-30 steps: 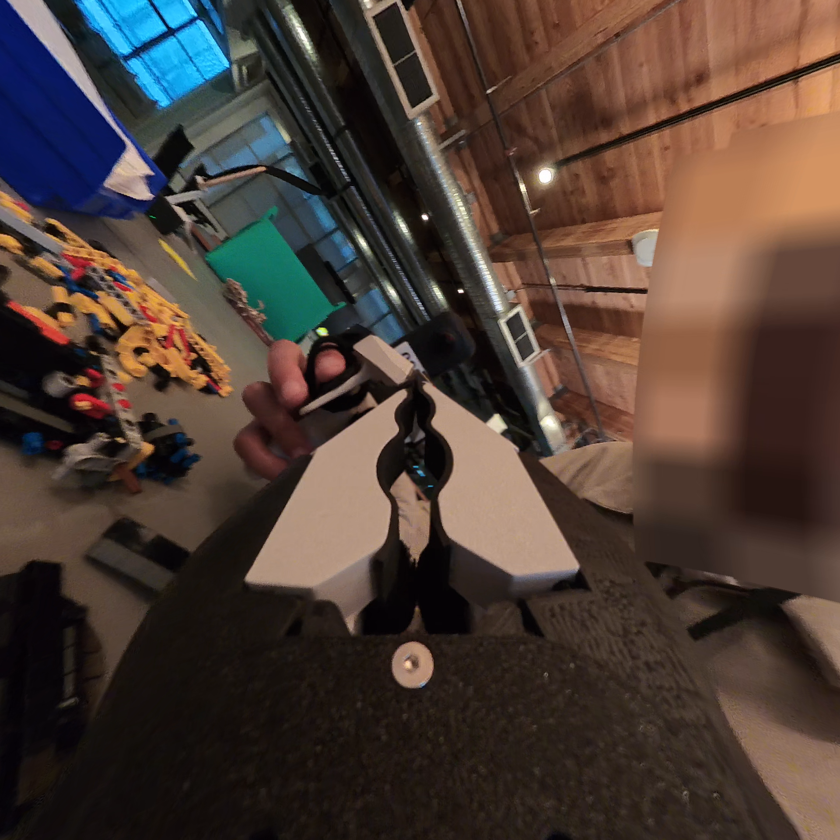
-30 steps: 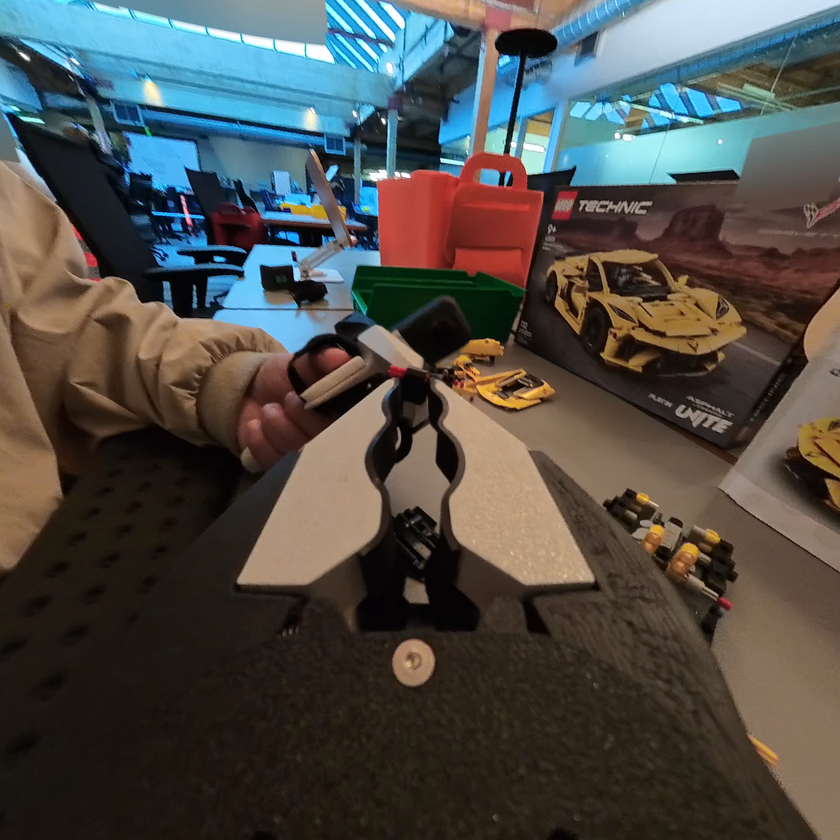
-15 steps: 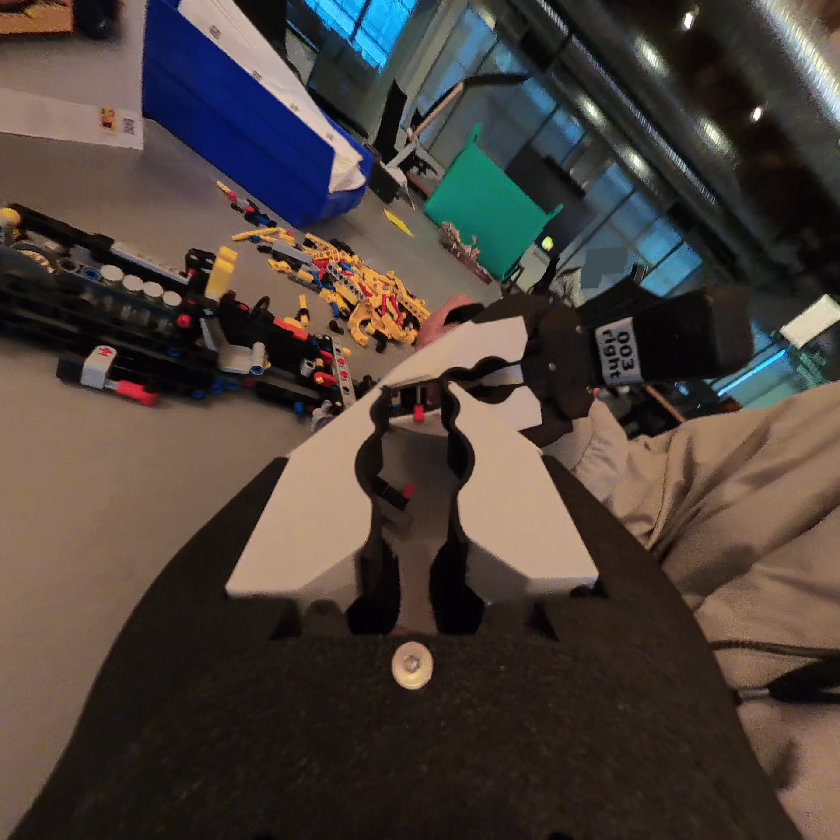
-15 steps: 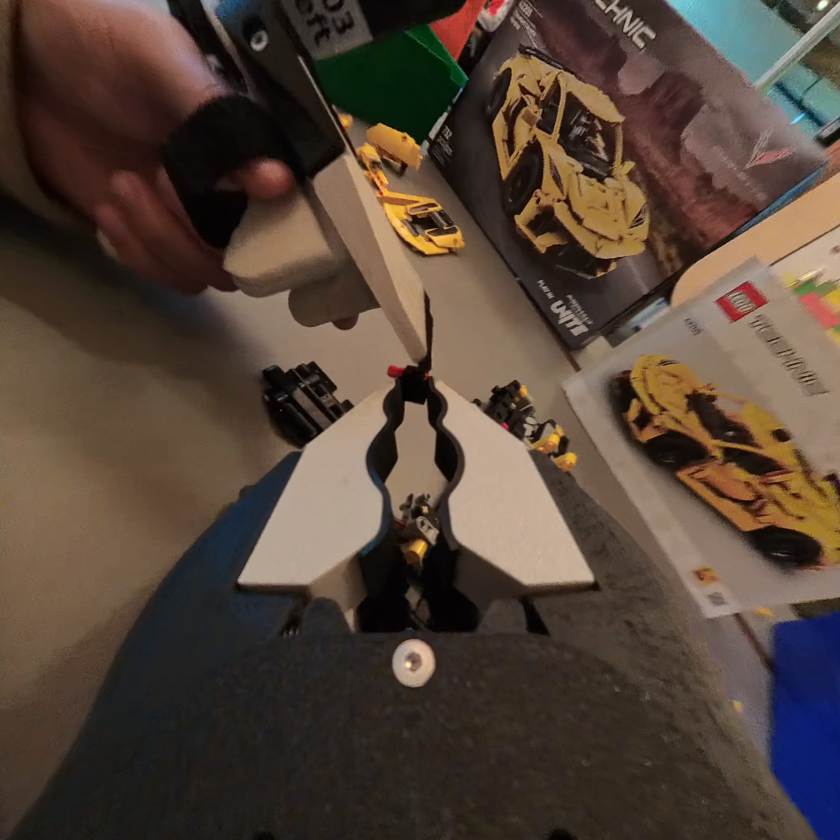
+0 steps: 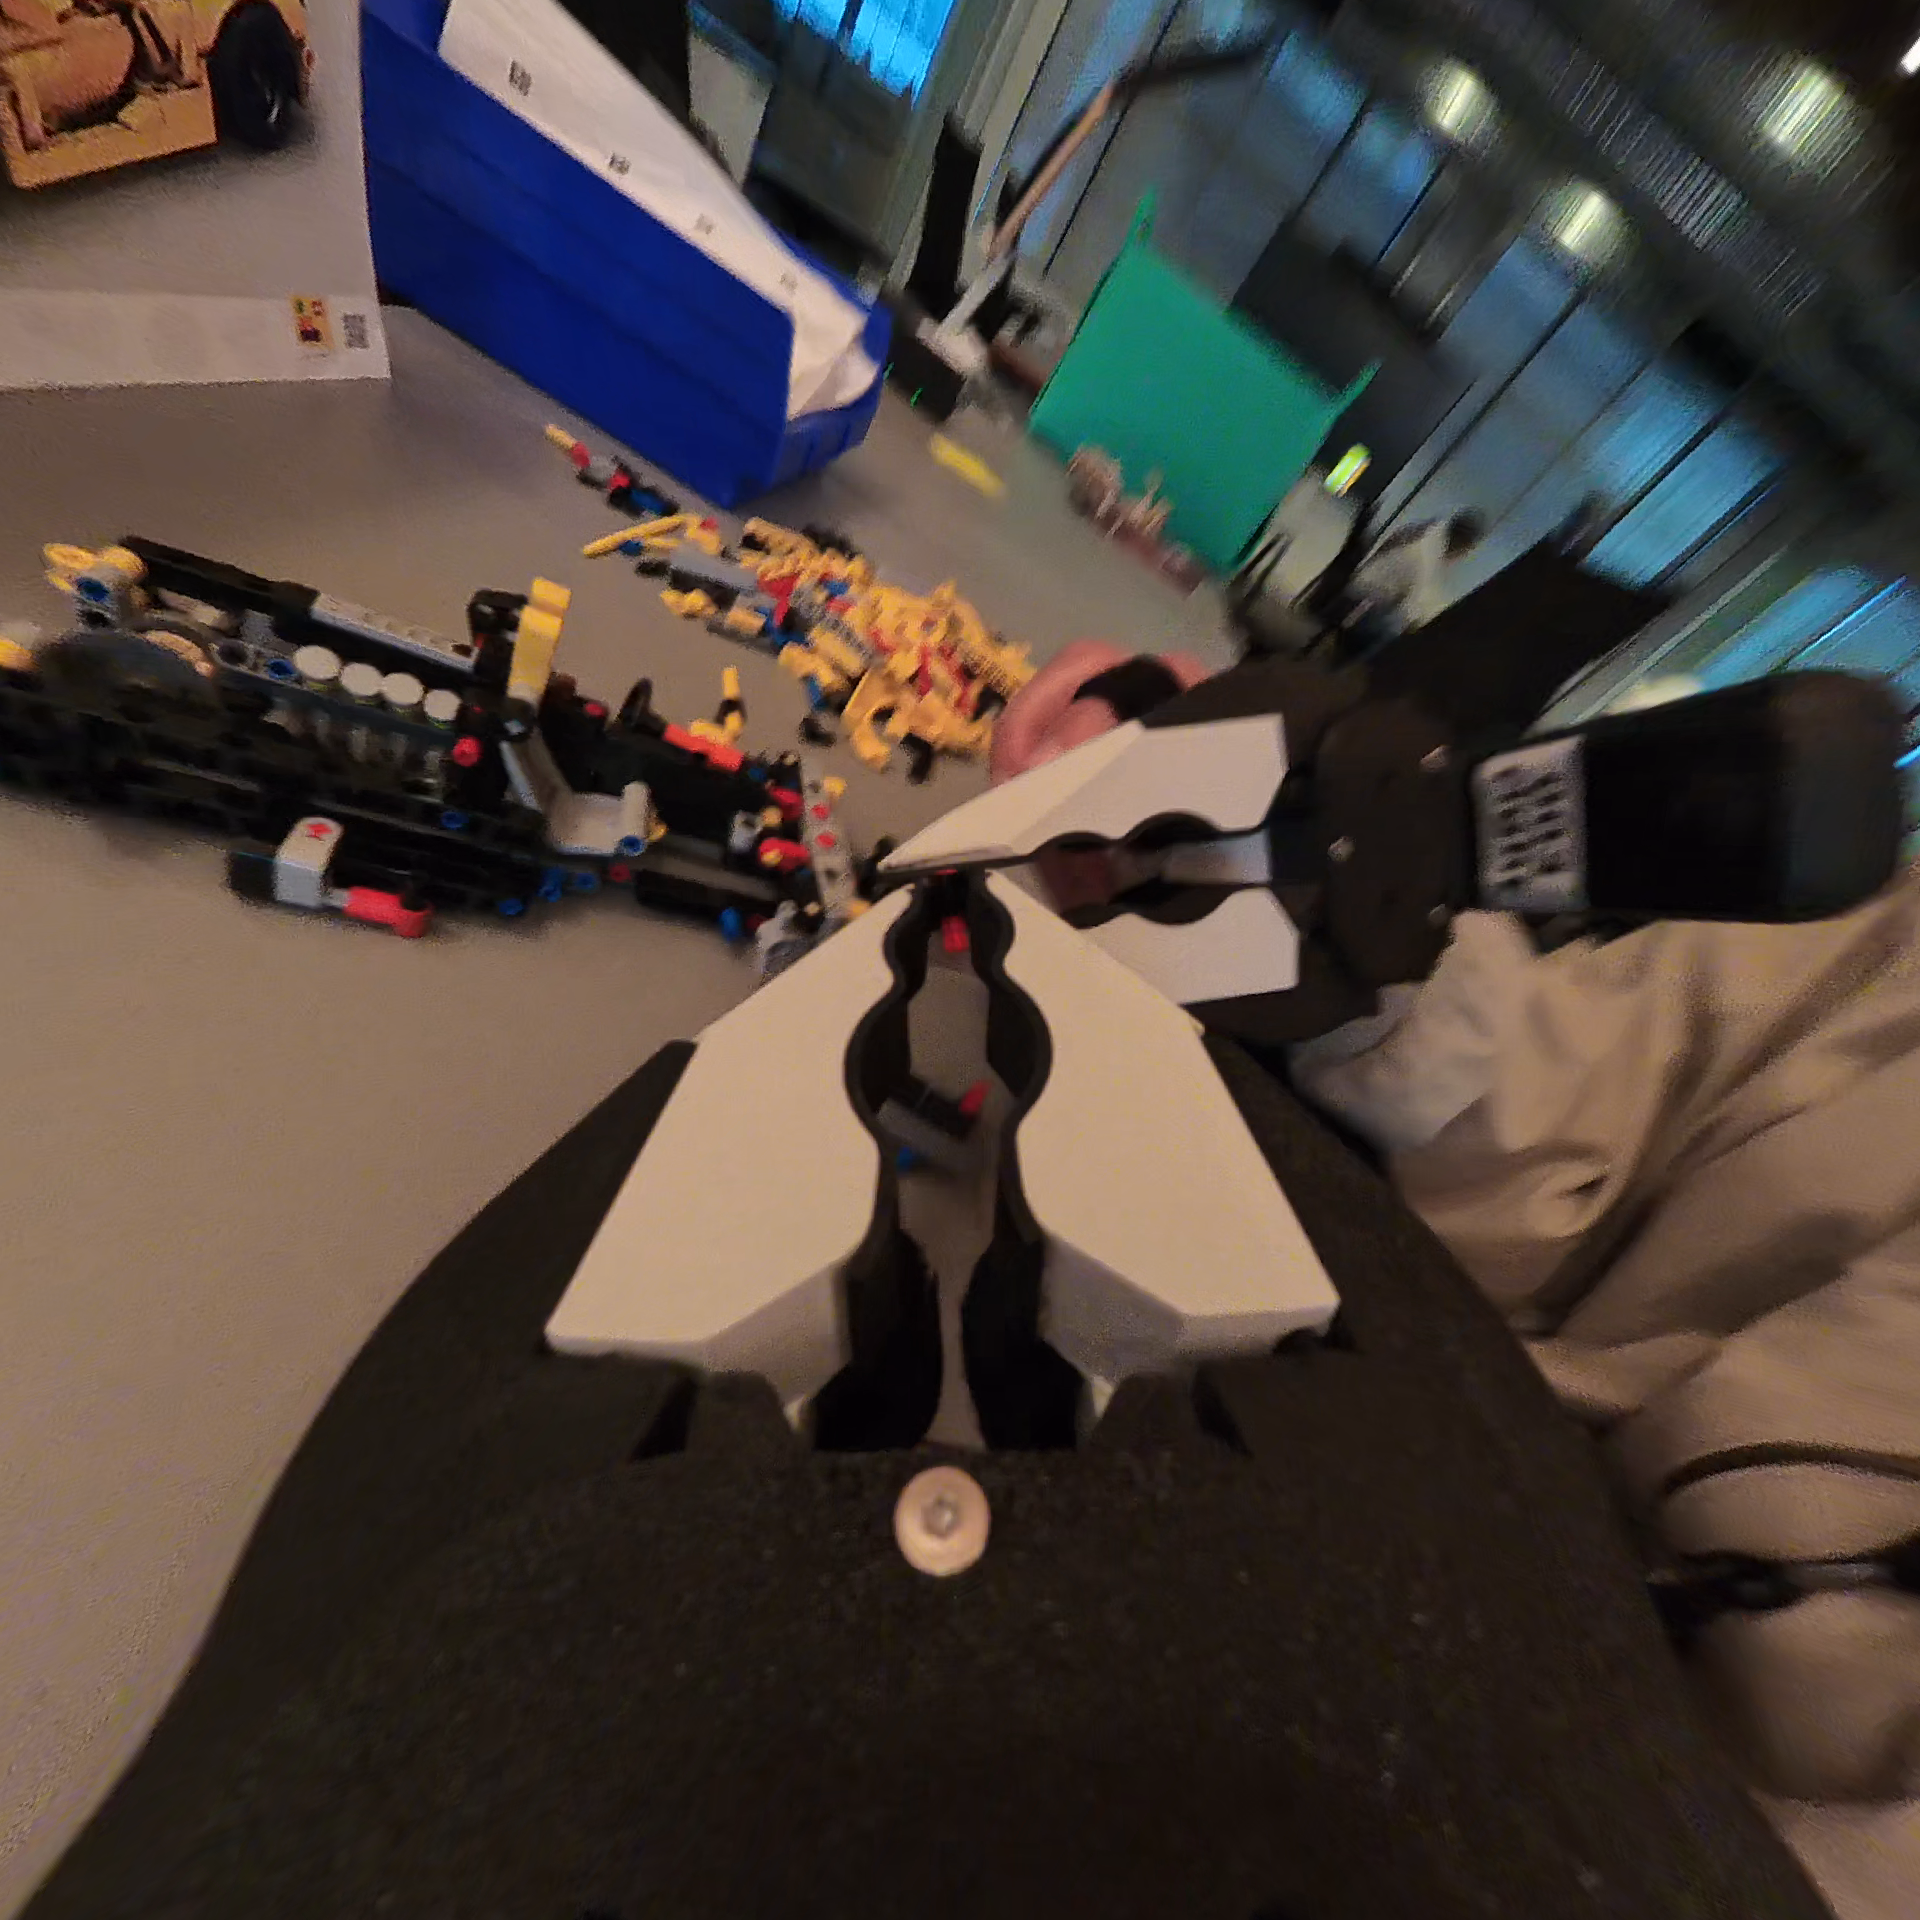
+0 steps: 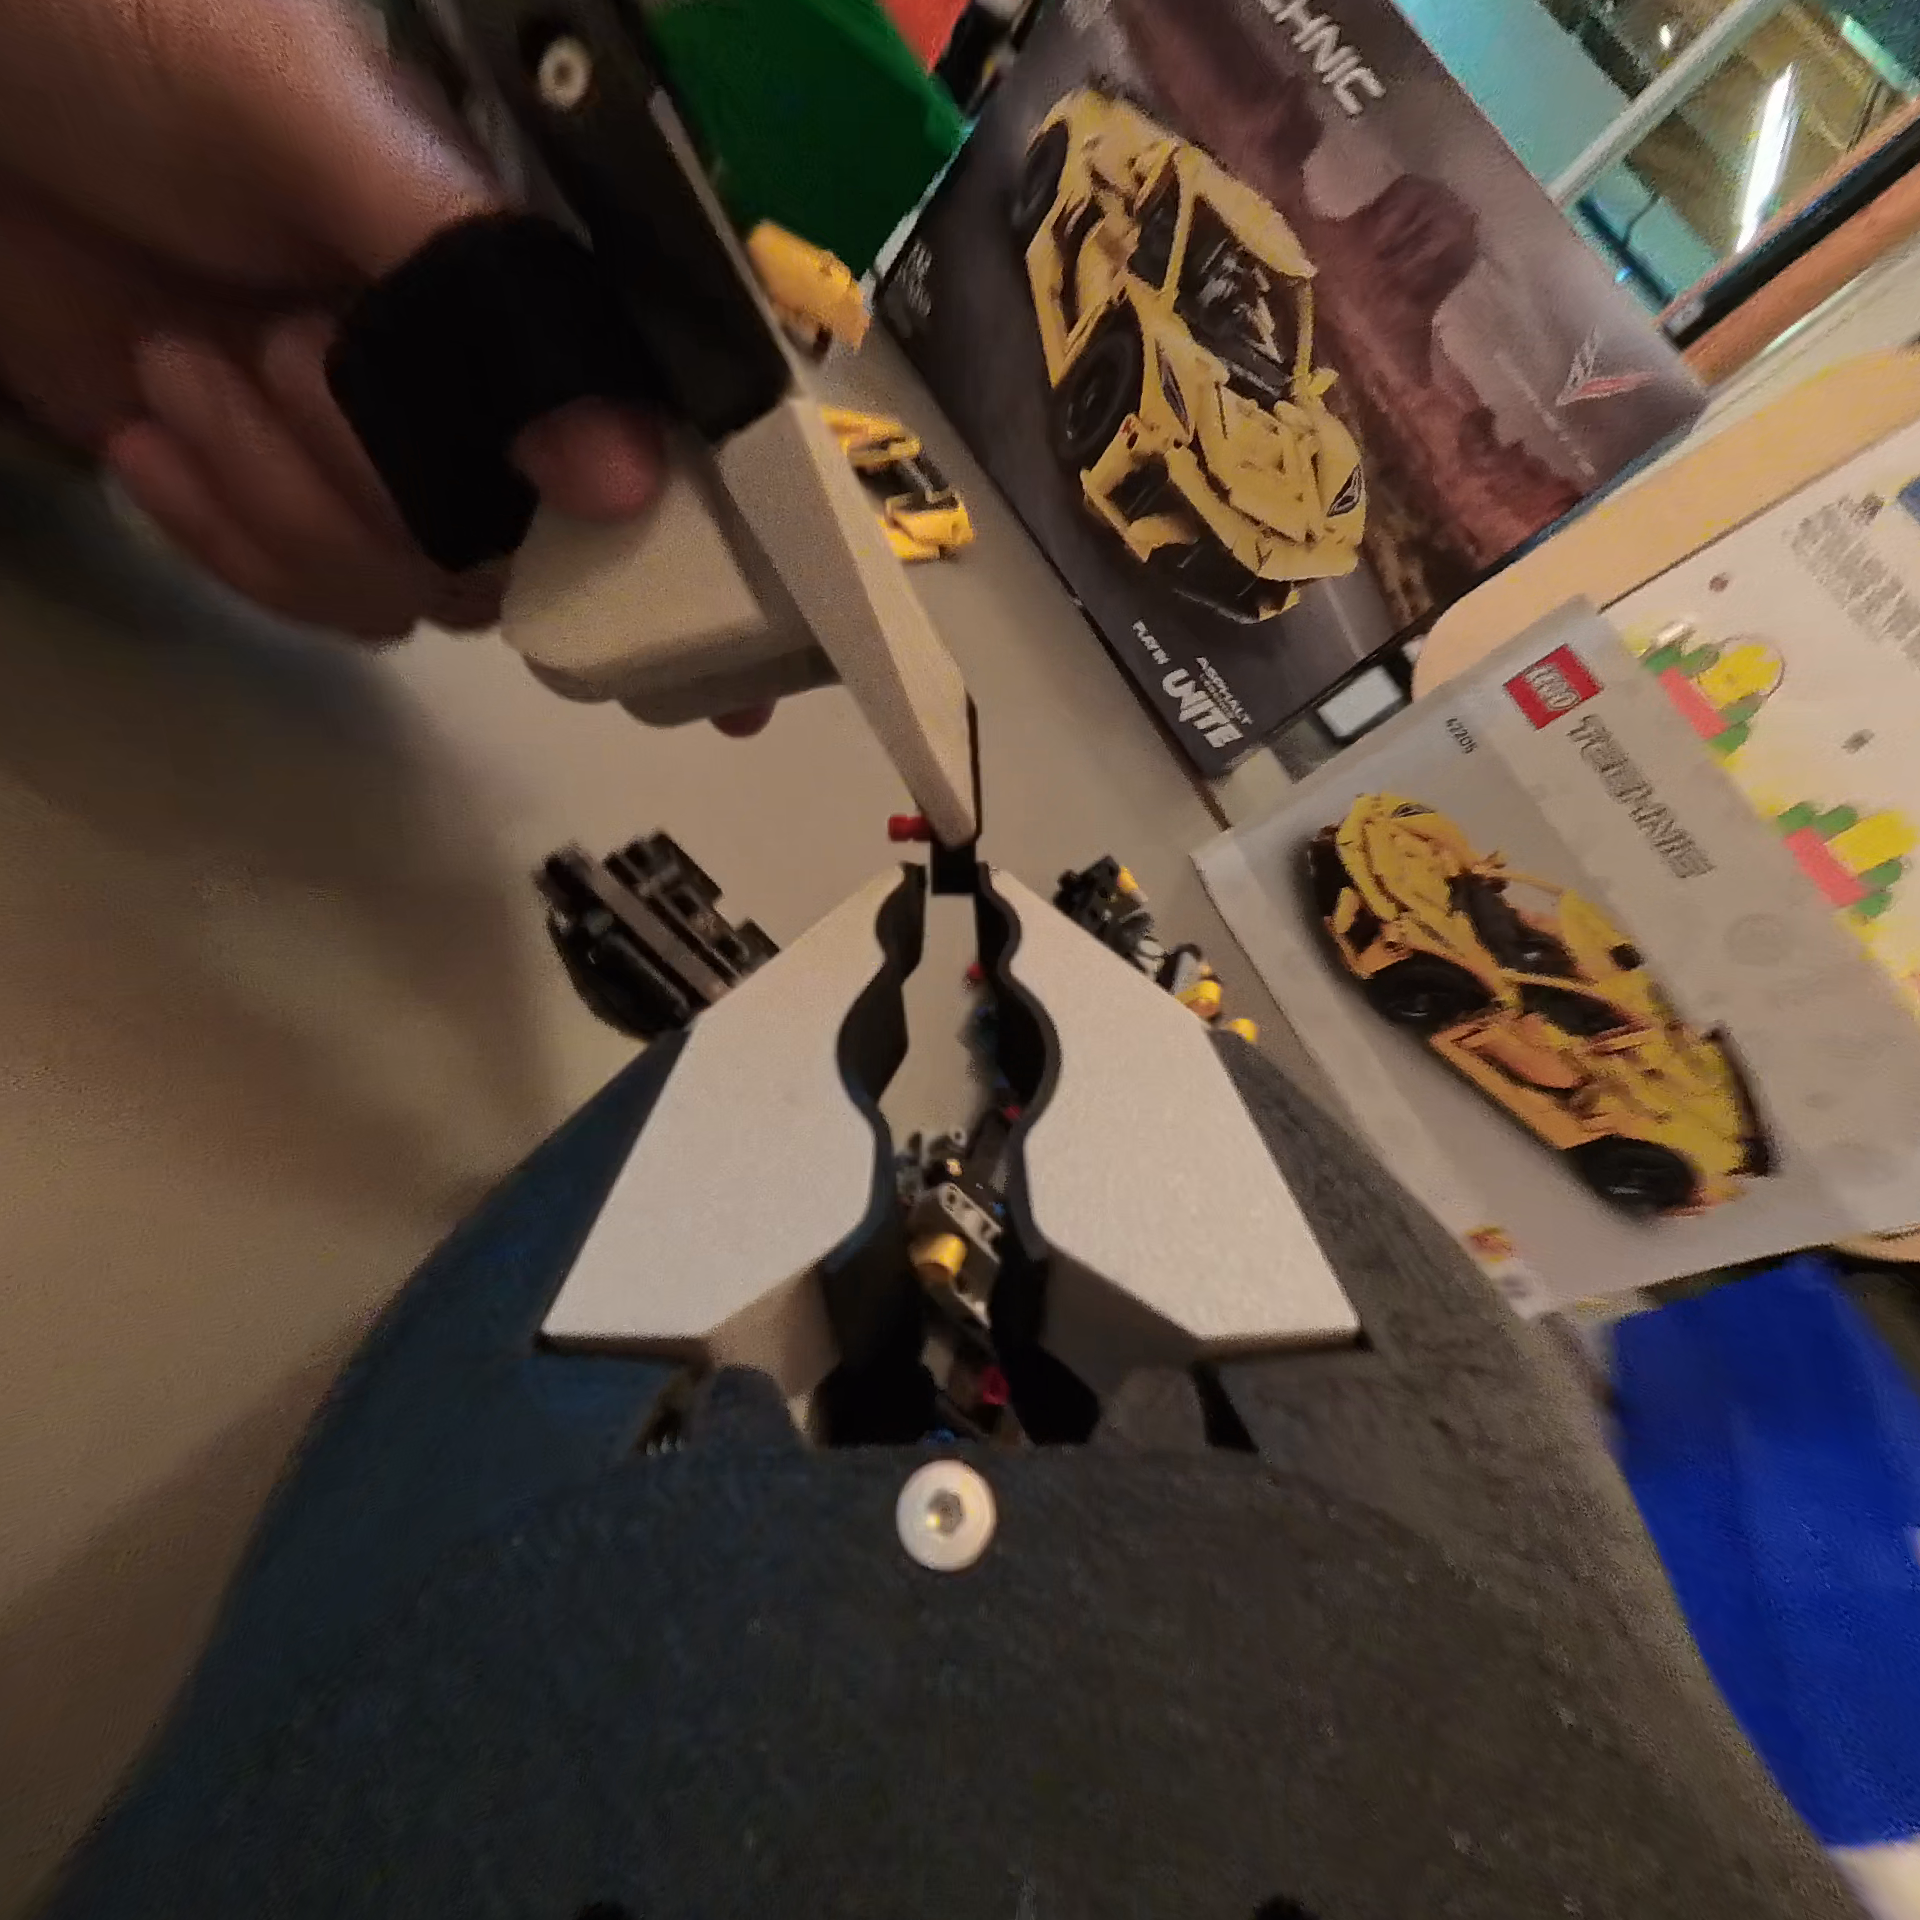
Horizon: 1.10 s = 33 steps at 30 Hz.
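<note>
Swung down within the last second from ceiling and far room onto the grey table (image 5: 260, 1143). Over the last half second, almost no shift noted: tips are still met nose to nose, only drawn a little closer in frame.

Left gripper (image 5: 943, 896): clenched at the tips on what looks like a small red pin (image 5: 948, 932). Right gripper (image 5: 891, 858): enters from the right side of the left wrist view, jaws pressed together, tip touching the left tips. Both are raised above the table, near its front edge.

Seen only from the left wrist:
- long dark chassis assembly (image 5: 343, 758) lying on the table beyond the tips
- heap of loose yellow parts (image 5: 883, 665) behind it
- blue bin (image 5: 582, 270) further back
- beige sleeve (image 5: 1662, 1195) behind the right gripper

Seen only from the right wrist:
- right gripper (image 6: 951, 885) closed on a small black piece (image 6: 954, 876), which fills the gap at the tips
- left gripper (image 6: 961, 816) coming down edge-on from upper left, held by a hand (image 6: 208, 312)
- red pin end (image 6: 906, 828) protruding beside the left gripper's tip, just above the black piece
- whether pin and piece are joined or merely touching cannot be told, owing to blur and small size
- printed box with a yellow car (image 6: 1247, 343) standing at the back
- instruction booklet (image 6: 1507, 935) to the right
- small black sub-assembly (image 6: 644, 925) on the table to the left
</note>
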Available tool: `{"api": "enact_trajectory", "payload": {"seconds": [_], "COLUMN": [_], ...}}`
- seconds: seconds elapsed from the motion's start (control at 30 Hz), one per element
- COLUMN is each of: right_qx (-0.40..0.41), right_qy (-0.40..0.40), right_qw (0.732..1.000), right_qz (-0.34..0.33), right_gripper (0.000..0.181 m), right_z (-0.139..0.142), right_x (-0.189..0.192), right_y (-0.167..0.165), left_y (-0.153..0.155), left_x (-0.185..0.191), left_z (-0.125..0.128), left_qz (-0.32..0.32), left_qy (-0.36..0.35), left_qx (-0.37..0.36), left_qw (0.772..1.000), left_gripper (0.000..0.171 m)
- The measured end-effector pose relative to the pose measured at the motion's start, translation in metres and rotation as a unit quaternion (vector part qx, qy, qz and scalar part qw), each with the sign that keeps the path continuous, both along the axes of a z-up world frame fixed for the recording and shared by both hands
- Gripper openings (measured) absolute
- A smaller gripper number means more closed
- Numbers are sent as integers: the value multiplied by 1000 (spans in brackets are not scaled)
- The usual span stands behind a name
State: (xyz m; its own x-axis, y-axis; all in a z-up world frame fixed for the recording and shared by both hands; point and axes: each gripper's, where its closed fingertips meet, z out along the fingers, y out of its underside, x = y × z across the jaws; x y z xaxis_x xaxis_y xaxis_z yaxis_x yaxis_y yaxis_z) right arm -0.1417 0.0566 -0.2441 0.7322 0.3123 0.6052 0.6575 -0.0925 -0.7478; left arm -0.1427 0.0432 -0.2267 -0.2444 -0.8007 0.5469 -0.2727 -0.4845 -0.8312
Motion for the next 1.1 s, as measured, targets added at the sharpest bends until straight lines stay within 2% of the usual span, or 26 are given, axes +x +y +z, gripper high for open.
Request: {"api": "enact_trajectory", "payload": {"seconds": [0.07,0.1,0.13,0.2,0.27,0.4,0.47,0.6,0.73,0.97,1.07,1.1], "right_qx": [-35,-49,-63,-73,-68,-109,-91,-93,-81,-83,-81,-77], "right_qy": [115,182,246,338,373,349,350,320,263,264,260,260], "right_qw": [993,982,966,933,918,923,924,936,959,958,959,960], "right_qz": [17,27,50,101,117,123,123,109,70,79,77,74], "right_gripper": [33,41,41,40,42,50,49,48,47,59,60,54], "right_z": [5,9,15,32,40,24,31,24,15,15,14,16], "right_x": [-4,-6,-12,-23,-26,-38,-38,-35,-24,-25,-26,-24], "right_y": [1,1,0,-7,-9,-9,-9,-8,-2,-4,-4,-3], "left_y": [10,16,21,26,24,16,12,11,11,1,2,1], "left_x": [-5,-8,-9,-10,-10,-7,-5,-3,-3,3,2,1], "left_z": [20,28,32,34,36,34,28,23,18,1,4,5], "left_qz": [-2,-3,0,11,10,5,8,20,22,18,18,14], "left_qy": [-56,-80,-93,-102,-107,-101,-86,-73,-60,-21,-26,-28], "left_qx": [-111,-152,-175,-177,-167,-134,-93,-29,-15,48,32,25], "left_qw": [992,985,980,979,980,986,992,997,998,998,999,999], "left_gripper": [6,6,7,6,7,7,7,7,7,6,6,6]}}
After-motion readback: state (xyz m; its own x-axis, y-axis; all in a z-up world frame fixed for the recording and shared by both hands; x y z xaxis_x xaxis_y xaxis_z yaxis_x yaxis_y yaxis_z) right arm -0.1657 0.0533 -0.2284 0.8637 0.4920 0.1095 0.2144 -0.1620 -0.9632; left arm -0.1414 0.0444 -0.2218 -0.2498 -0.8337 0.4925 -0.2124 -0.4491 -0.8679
